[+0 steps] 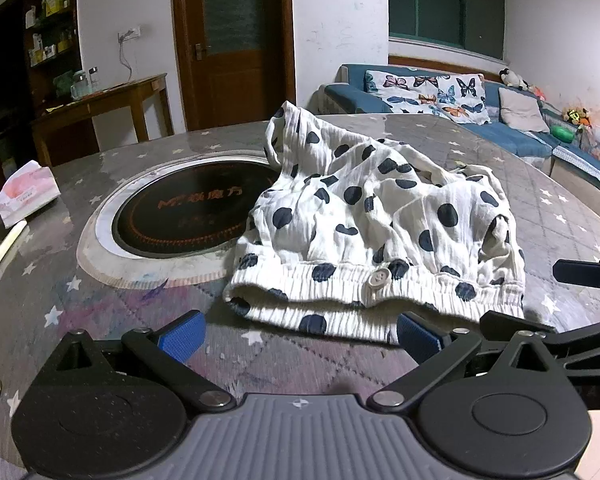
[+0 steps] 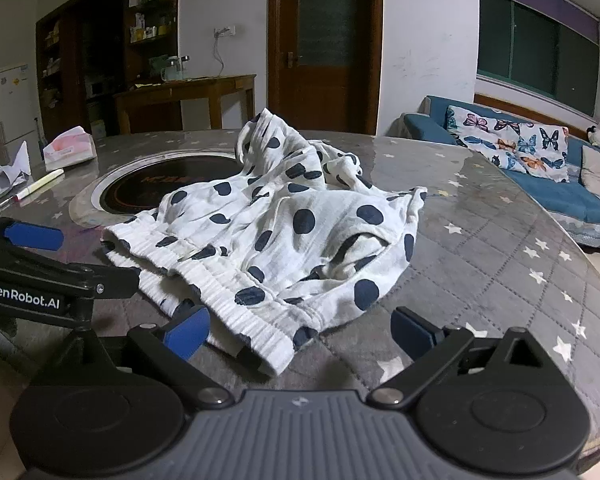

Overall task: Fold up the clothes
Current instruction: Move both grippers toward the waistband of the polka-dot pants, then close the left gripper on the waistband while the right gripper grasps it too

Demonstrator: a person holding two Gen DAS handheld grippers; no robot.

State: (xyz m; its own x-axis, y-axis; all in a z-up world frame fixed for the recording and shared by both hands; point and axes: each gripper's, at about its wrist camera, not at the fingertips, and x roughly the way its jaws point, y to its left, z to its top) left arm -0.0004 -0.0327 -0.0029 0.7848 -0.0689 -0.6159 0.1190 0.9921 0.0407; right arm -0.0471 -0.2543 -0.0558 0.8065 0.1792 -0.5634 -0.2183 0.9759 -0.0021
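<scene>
Blue-padded and spread wide, our left tool [image 1: 300, 338] hovers low over the desk [image 1: 100, 312], its jaws empty, just short of the ribbed elastic waistband of a crumpled white cotton garment with dark navy polka dots [image 1: 380, 216]. Our right tool [image 2: 300, 334] is likewise spread and pinching nothing — the waistband's corner lies between its fingers, though we cannot tell whether it touches either one. The garment sits rumpled near the desk's middle, a white button [image 1: 378, 279] showing on the waistband. One far edge of the cloth drapes over the round black induction plate [image 1: 188, 216] set into the grey star-patterned quilted cover. Further left lie a cream marker pen [image 1: 4, 250] and a pink-and-white tissue pack [image 1: 26, 192]. Beyond the desk stand a brown wooden door [image 1: 232, 40] and a blue sofa with butterfly-print cushions [image 1: 432, 92].
</scene>
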